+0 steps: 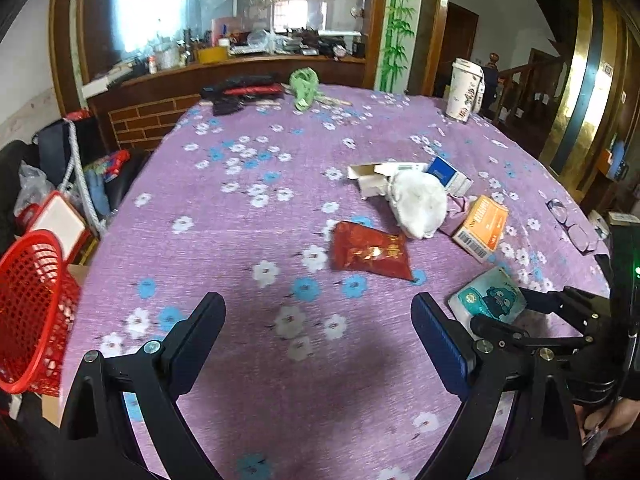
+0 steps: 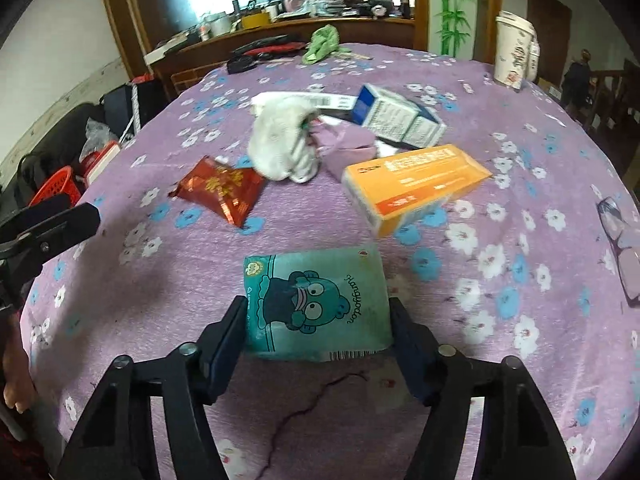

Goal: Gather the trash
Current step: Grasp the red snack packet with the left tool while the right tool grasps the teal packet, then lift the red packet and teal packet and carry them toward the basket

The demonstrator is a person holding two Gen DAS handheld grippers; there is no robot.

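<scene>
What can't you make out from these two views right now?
- Red basket contents: left wrist view, mesh wall and frame edge hide them.
- Orange box print: right wrist view, blurred.
- Tissue pack: whether the right gripper already pinches it, unclear.

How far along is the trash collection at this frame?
Early. Whether anything lies in the red basket beside the table cannot be told. In hand: the right gripper straddles the teal tissue pack; its grip is unclear. The left gripper is open and empty. Left: red wrapper, orange box, white cloth, blue-white box.
</scene>
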